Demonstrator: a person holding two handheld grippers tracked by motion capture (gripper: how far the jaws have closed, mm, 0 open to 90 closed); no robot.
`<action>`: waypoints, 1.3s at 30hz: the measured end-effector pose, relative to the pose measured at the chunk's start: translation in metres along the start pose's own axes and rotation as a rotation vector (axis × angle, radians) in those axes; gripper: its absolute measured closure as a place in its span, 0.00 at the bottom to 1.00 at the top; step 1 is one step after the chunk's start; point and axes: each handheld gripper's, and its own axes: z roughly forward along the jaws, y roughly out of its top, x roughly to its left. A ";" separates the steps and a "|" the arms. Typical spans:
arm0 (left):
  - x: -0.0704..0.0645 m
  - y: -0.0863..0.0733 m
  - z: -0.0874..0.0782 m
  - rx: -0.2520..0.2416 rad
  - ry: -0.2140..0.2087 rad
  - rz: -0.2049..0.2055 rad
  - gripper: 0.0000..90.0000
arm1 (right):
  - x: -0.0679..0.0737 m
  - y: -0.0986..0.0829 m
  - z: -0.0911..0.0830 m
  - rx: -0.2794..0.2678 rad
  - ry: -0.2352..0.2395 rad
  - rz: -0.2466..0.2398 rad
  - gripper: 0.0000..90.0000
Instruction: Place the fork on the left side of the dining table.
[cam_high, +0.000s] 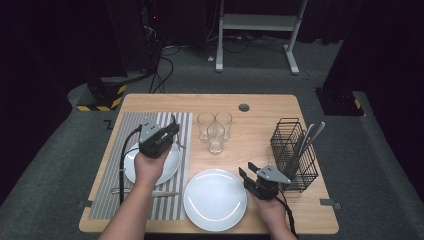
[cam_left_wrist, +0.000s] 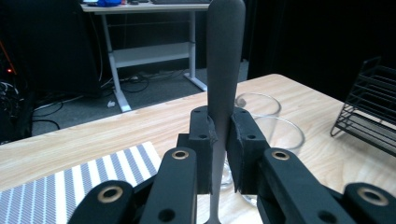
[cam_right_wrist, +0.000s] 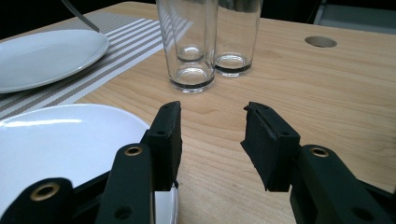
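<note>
- table (cam_high: 260, 107): light wood grain
- placemat (cam_high: 117, 165): grey-and-white stripes
- two plates (cam_high: 215, 200): plain white
- three glasses (cam_high: 215, 131): clear
- cutlery rack (cam_high: 294, 155): black wire
- utensil handle (cam_left_wrist: 225, 60): dull grey, between black left gripper (cam_left_wrist: 223, 140) pads
- right gripper (cam_right_wrist: 212, 140): black

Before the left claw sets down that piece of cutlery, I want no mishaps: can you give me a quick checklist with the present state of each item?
1. Left claw shut firmly on the cutlery handle: ok.
2. Which utensil it is: cannot tell, its working end is hidden.
3. Right claw open and holding nothing: ok.
4. Glasses upright, apart from both claws: ok.
5. Plate on the striped mat below the left claw, free of clutter: cannot tell, the hand covers much of it.
</note>
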 end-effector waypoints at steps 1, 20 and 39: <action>0.003 0.001 0.000 -0.004 0.002 -0.009 0.89 | 0.000 0.000 0.000 0.001 0.000 -0.001 0.62; 0.033 0.023 0.013 -0.002 0.035 -0.042 0.89 | -0.002 -0.005 0.002 0.020 -0.002 0.017 0.64; 0.063 0.007 0.048 0.026 0.068 -0.094 0.89 | -0.005 -0.006 0.000 0.023 -0.013 0.026 0.65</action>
